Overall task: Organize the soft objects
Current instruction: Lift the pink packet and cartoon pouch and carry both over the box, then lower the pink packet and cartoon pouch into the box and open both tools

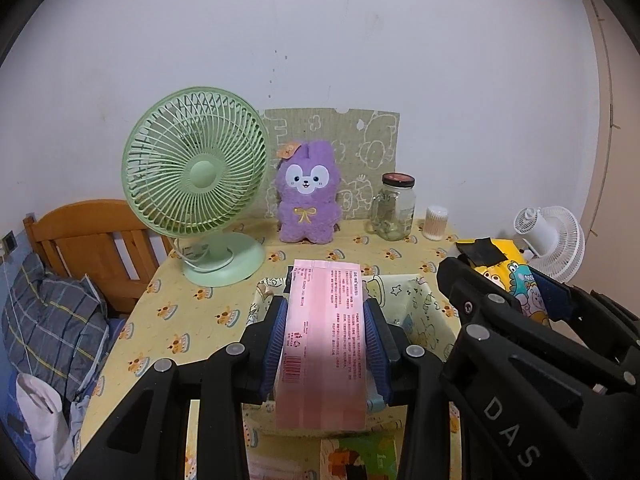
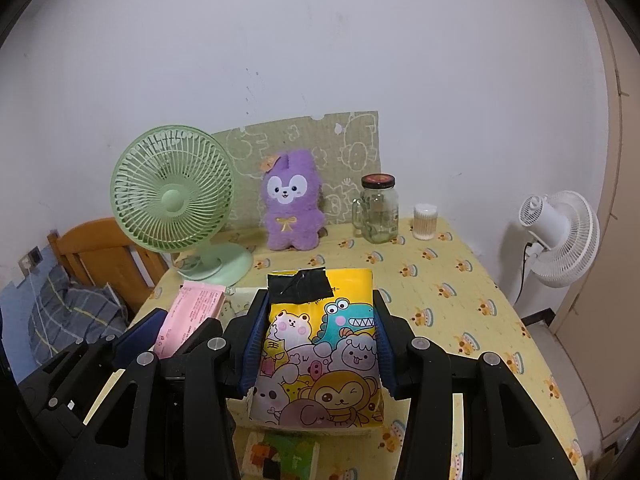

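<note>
My left gripper (image 1: 326, 316) is shut on a pink tissue pack (image 1: 324, 344) with red print, held above a pale fabric basket (image 1: 424, 312) with cartoon prints. My right gripper (image 2: 318, 320) is shut on a yellow cartoon tissue pack (image 2: 320, 360) with a black tape patch at its top. That yellow pack (image 1: 504, 268) and the right gripper (image 1: 520, 300) show at the right of the left wrist view. The pink pack (image 2: 192, 312) and the left gripper's fingers (image 2: 140, 332) show at the left of the right wrist view. A purple plush bunny (image 1: 308, 196) (image 2: 292, 204) stands at the table's back.
On the yellow tablecloth (image 2: 440, 272) stand a green desk fan (image 1: 196, 176), a glass jar (image 1: 394, 208) and a cotton swab tub (image 1: 436, 222). A white fan (image 2: 560, 236) stands right of the table. A wooden bed frame (image 1: 92, 240) and checked bedding (image 1: 52, 320) lie left. A colourful box (image 2: 284, 456) sits below the basket.
</note>
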A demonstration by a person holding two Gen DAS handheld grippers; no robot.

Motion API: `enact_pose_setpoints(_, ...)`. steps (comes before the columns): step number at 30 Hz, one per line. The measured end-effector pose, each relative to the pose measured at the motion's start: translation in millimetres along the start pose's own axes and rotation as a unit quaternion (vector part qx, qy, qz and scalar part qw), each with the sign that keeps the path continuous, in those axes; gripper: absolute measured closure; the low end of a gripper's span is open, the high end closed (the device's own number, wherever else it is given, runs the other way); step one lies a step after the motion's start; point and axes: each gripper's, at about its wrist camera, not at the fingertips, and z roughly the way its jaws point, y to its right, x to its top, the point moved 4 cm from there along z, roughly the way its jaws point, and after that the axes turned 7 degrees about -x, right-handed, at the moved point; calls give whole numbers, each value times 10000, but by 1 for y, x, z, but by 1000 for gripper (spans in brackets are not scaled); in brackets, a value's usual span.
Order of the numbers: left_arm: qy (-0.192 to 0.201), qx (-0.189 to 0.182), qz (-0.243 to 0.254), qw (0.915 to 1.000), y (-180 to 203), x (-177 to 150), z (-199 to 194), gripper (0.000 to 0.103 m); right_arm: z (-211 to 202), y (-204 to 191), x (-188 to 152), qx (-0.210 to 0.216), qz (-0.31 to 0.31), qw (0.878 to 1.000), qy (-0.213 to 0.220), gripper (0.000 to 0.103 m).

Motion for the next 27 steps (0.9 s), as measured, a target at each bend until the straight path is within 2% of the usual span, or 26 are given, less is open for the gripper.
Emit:
enact_pose_setpoints(22, -493, -91, -192, 9986, -14, -9, 67, 62, 63, -3, -10, 113, -73, 9992, -383, 53)
enact_pose_setpoints(25, -608, -3, -150, 9980, -16, -12, 73, 43, 71, -3, -14, 102, -87, 9988, -466, 53)
enact_pose_setpoints(27, -643, 94, -104, 9978, -18, -13, 75, 41, 74, -4, -16, 35, -145, 9988, -473, 53)
